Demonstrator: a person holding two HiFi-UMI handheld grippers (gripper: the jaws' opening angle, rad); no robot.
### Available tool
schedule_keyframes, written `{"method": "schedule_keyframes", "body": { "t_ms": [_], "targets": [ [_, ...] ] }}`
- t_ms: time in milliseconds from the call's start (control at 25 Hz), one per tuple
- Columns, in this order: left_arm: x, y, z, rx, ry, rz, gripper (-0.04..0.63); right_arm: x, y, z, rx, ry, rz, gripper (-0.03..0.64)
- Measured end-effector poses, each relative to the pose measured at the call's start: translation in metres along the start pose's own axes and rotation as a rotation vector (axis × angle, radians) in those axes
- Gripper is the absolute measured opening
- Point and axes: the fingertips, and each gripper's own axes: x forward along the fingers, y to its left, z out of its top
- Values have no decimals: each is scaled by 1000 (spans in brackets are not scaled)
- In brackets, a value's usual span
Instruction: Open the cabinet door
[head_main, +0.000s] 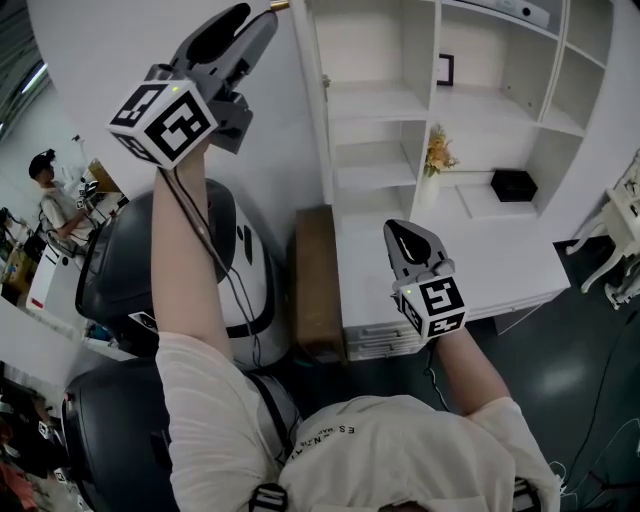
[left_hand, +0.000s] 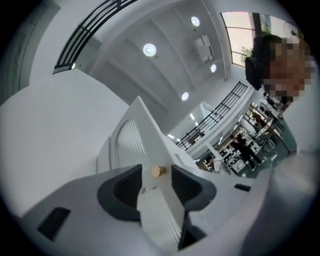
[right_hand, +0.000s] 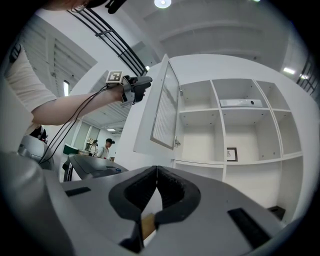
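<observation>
Left gripper (left_hand: 156, 170) is raised at the white louvred cabinet door (right_hand: 162, 107) — the door stands swung out from the shelving unit (right_hand: 218, 125); jaws apart, brass knob (left_hand: 159, 171) and door edge between them, pads not pressing; right gripper (right_hand: 156, 172) sits lower — jaws closed together, empty.

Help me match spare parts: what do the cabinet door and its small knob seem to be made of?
Cabinet door: looks like white-painted wood or board with a smooth satin finish, finely ribbed across its middle. The colour is even and shows no grain, so the core is uncertain.
Knob: a small tan-gold cylinder, either brushed brass or pale wood. Its dull, flat sheen leaves that open.
</observation>
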Motion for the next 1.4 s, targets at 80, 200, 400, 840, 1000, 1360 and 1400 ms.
{"method": "schedule_keyframes", "body": {
  "t_ms": [80,200,400,840,1000,1360,1400],
  "targets": [
    [-10,-3,-8,1,24,29,166,2,5,-2,1,1,19,15],
    [-22,-12,-32,29,94,71,166,1,8,-4,15,3,34,15],
    [-42,-40,-71,54,171,114,164,-7,8,-2,8,-10,63,15],
    [-94,-126,-129,113,317,311,141,-34,-8,-16,49,-4,126,15],
    [-102,-165,-156,145,386,343,114,-43,-22,-22,58,7,125,15],
    [-112,-234,-227,-9,483,340,4,-63,-43,-32,82,-7,122,15],
    [-114,-239,-235,-27,494,342,2,-65,-46,-34,88,-6,122,15]
  ]
}}
